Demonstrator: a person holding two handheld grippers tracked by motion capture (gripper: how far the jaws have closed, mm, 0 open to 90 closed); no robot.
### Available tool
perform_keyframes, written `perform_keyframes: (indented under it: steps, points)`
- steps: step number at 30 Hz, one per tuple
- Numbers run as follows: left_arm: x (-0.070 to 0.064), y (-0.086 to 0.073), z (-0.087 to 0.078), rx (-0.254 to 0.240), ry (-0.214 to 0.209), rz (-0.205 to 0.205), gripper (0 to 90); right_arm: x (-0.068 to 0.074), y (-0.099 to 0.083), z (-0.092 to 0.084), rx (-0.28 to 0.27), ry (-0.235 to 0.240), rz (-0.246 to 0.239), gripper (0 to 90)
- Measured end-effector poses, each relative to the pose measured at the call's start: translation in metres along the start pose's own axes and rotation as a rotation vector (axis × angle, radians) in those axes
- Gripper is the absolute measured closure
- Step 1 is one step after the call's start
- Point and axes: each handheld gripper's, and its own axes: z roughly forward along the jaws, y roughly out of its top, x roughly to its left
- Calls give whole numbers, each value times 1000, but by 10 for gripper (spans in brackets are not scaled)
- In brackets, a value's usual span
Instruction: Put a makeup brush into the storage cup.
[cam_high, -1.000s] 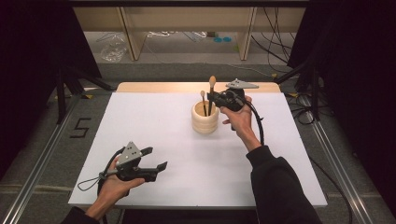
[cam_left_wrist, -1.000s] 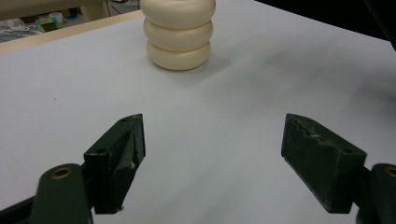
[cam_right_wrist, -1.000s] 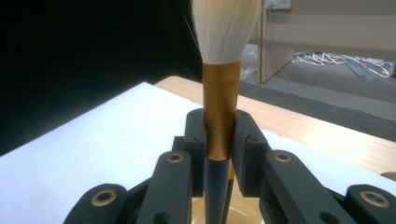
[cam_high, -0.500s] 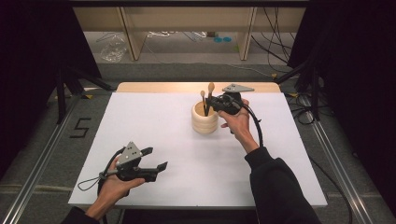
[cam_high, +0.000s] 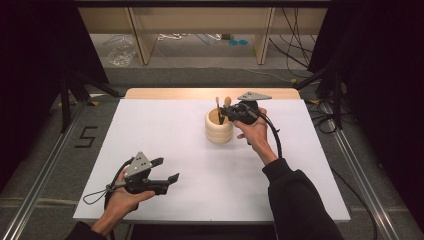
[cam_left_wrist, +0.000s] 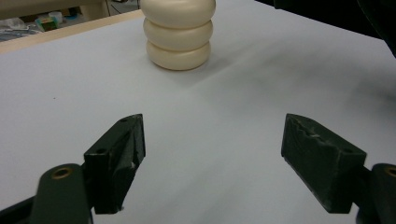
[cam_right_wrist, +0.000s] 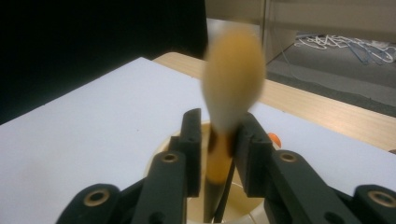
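Item one: wooden spoon (cam_right_wrist: 232, 84), upright in the cream ribbed holder (cam_high: 219, 127), bowl end up; its image is blurred in the right gripper view. Its handle runs down into the holder beside a thin dark stick (cam_high: 218, 109) that stands there too.

Item two: my right tool (cam_high: 226, 113), held level over the holder's rim. Its jaws have just been opening; they stand narrow with the spoon's neck between them, a slim gap visible on the left side, so I cannot tell that they press on it.

Item three: my left tool (cam_high: 167, 170), near the front left of the desk (cam_high: 165, 130), well apart from the holder. Its jaws are spread wide with nothing between them, bare white surface beneath. The left gripper view looks past them at the holder (cam_left_wrist: 177, 39) farther along the desk.

Item four: holder location, toward the back of the desk, right of centre.
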Motion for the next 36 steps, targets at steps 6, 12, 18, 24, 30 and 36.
perform_keyframes:
  steps: [6,12,18,24,30,36]
  points:
    - [0,0,0,-1,4,-7,219,2,-1,-3,33,-17,19,470]
    - [0,0,0,-2,4,-7,219,2,1,-7,22,-46,25,357]
    - [0,0,0,-7,0,-8,219,2,4,-18,9,-73,21,307]
    - [0,0,0,-8,1,-7,219,3,6,-32,-10,-90,9,276]
    - [0,0,-1,-9,8,-4,219,10,6,-43,-19,-104,-3,241]
    - [0,1,-1,-10,9,-5,219,21,3,-53,-22,-108,-23,216]
